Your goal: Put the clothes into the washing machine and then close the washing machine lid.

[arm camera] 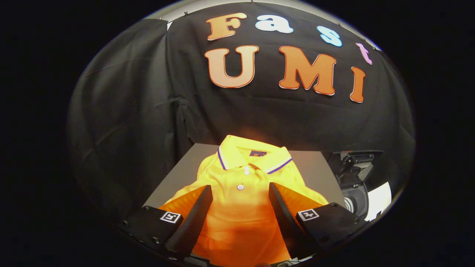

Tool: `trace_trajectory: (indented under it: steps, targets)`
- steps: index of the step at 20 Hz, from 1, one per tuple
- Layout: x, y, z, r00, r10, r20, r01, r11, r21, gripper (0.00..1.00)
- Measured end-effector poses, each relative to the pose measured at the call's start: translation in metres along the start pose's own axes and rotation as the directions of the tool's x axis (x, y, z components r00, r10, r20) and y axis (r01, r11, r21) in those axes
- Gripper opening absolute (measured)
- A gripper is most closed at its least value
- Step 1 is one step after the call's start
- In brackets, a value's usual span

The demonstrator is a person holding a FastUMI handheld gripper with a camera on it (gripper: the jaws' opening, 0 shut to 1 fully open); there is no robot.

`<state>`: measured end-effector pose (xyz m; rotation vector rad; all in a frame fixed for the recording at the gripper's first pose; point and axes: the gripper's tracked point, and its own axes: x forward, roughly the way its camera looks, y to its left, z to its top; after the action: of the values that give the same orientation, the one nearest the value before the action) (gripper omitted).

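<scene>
Shirt (241, 185) on table (315, 167), between spread fingers (193, 215), likely washing machine (356, 178) right

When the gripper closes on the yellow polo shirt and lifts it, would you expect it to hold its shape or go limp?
Probably limp: the polo shirt is thin cloth that lies rumpled on the grey board, so it should sag and trail off the pinch. It looks light. The open gripper straddles the button placket, so a pinch there may gather only the top layer.
</scene>
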<state>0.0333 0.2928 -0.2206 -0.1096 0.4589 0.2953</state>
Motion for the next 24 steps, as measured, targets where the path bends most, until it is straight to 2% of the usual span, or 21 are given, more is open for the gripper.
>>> trace_trajectory:
  steps: [7, 12, 15, 20, 21, 22, 24]
  targets:
    - [0.017, 0.006, -0.025, 0.997, -0.018, -0.069, 0.015, 0.999, -0.045, 0.96]
    - [0.021, 0.005, -0.024, 1.000, 0.026, -0.015, -0.026, 1.000, -0.014, 0.97]
    - [0.020, -0.001, -0.024, 0.999, 0.041, -0.022, -0.042, 0.998, -0.039, 0.91]
    - [0.020, -0.019, -0.027, 0.995, 0.096, -0.018, -0.096, 0.995, -0.019, 0.48]
    - [0.019, -0.028, -0.027, 0.996, 0.085, -0.021, -0.085, 0.996, -0.017, 0.48]
    - [0.016, -0.034, -0.028, 0.996, 0.087, -0.026, -0.087, 0.996, -0.020, 0.31]
    - [0.010, -0.041, -0.029, 0.995, 0.098, -0.026, -0.098, 0.995, -0.021, 0.28]
